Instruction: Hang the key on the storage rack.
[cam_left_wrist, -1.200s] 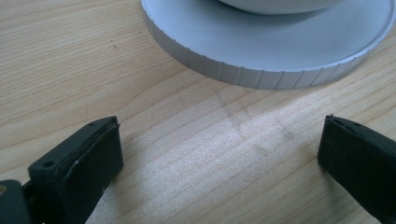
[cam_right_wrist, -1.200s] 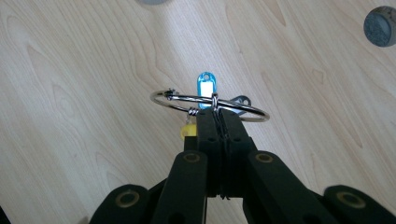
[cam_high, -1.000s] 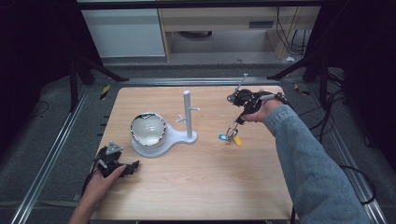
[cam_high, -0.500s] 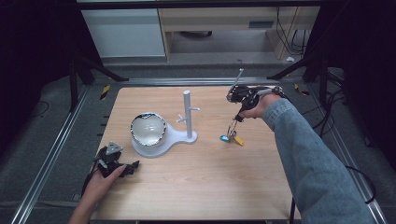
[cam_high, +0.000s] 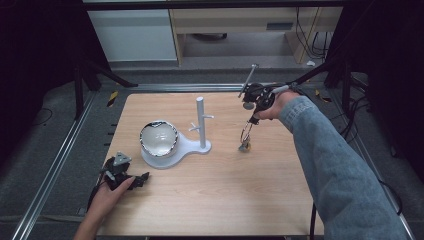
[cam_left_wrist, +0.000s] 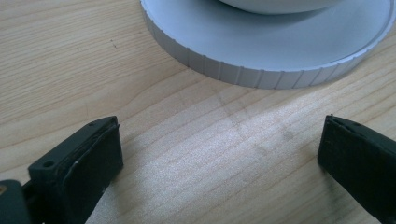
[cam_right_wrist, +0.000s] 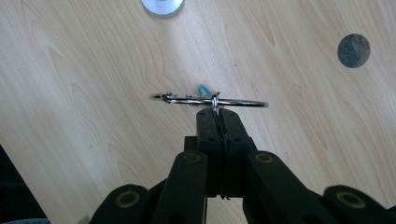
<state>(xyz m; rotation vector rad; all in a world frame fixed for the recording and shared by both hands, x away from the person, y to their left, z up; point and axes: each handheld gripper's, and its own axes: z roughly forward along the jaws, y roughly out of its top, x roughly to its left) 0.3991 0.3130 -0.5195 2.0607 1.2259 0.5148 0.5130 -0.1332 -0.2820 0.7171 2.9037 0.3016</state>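
The right gripper (cam_right_wrist: 218, 114) is pinching a metal key ring (cam_right_wrist: 210, 100) between its closed jaws and holding it in the air to the right of the white post stand (cam_high: 201, 122), keys dangling just above the table (cam_high: 220, 200). The left gripper (cam_left_wrist: 219, 154) is resting near the stand's round base (cam_left_wrist: 261, 51), jaws apart and empty. Since only a thin wire is being pinched, the ring is liable to swivel or slip free, or miss the stand's short pegs.
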